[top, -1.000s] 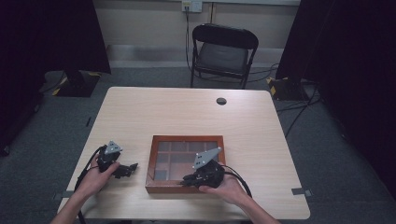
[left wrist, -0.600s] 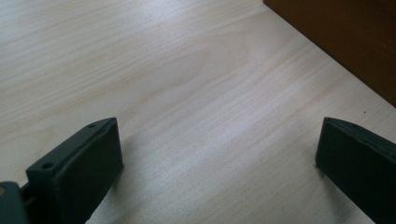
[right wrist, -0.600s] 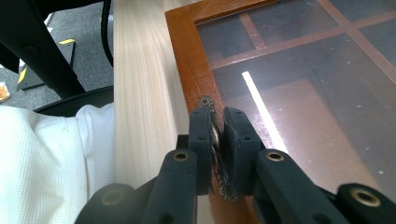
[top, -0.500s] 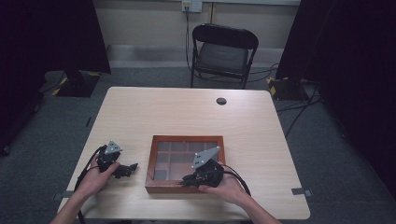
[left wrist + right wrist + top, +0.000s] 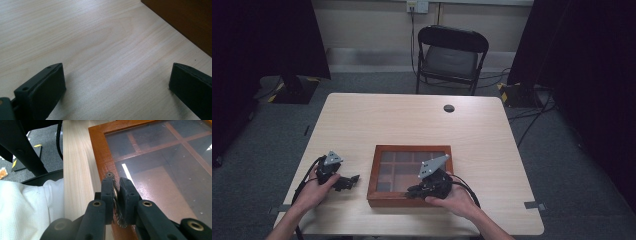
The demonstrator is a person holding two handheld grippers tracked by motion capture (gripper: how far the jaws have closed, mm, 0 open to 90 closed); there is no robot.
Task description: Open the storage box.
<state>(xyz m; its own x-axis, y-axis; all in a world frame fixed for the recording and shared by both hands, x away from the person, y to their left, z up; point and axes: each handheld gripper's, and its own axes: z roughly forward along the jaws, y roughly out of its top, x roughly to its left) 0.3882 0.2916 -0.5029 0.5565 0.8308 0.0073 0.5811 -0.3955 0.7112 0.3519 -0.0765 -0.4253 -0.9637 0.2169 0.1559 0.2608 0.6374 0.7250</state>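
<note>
A brown wooden box [image 5: 412, 148] with a glass lid over several compartments lies at the table's near middle. My right gripper [image 5: 414, 191] rests on its front edge. In the right gripper view the jaws [image 5: 116, 182] are shut on a small brass latch [image 5: 109, 174] fixed to the lid's wooden frame [image 5: 100, 147]. My left gripper [image 5: 352, 180] sits low on the table just left of the box, pointing at it. Its jaws [image 5: 117, 82] stand wide open with bare wood between them. The box's dark side [image 5: 185, 20] is a short way ahead of it.
The light wooden table [image 5: 412, 120] carries a small black round cap [image 5: 449, 108] near its far edge. A black folding chair [image 5: 452, 52] stands behind the table. White clothing [image 5: 27, 205] lies beside the table's near edge. Cables trail from both grippers.
</note>
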